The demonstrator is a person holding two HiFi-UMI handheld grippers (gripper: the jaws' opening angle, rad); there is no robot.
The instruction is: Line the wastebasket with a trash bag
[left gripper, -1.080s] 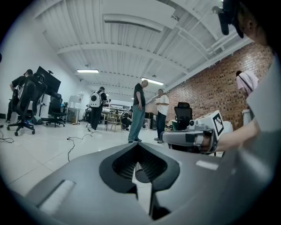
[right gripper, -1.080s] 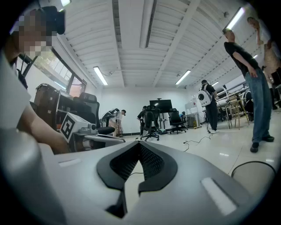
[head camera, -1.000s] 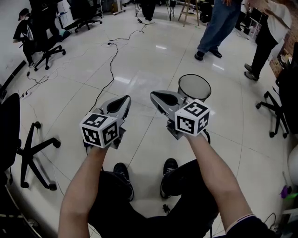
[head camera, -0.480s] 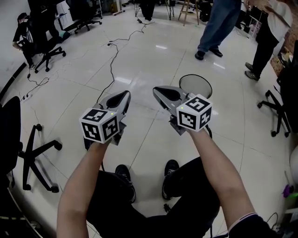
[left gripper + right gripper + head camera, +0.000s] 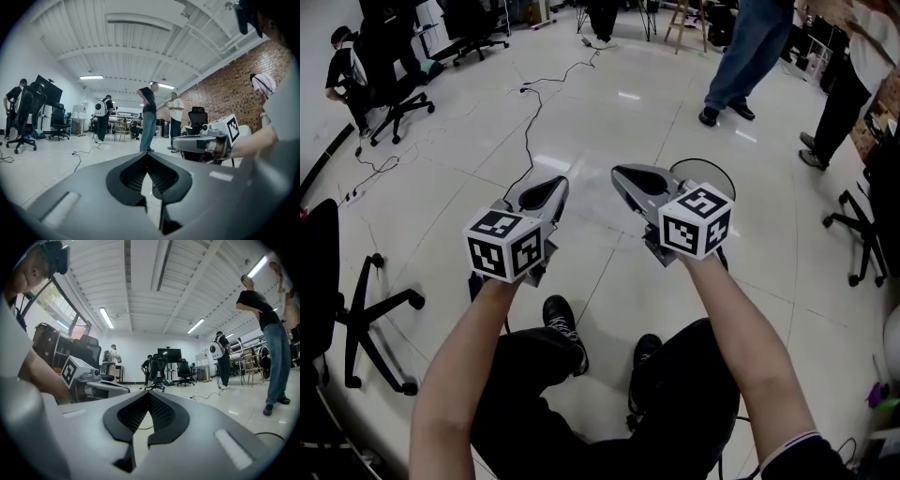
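Round dark-rimmed wastebasket (image 5: 713,167), perhaps unlined, half hidden.

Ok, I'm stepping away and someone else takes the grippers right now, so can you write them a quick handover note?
Left gripper: shut, holding nothing, held above the floor.
Right gripper: shut, holding nothing, beside the left one.
Wastebasket: upright on the floor just ahead, partly hidden behind the right gripper; no bag shows on its rim.
Trash bag: not in any view.
Done: nothing visible yet.
Left: find a bag, open it, put it in the wastebasket and fold it over the rim.
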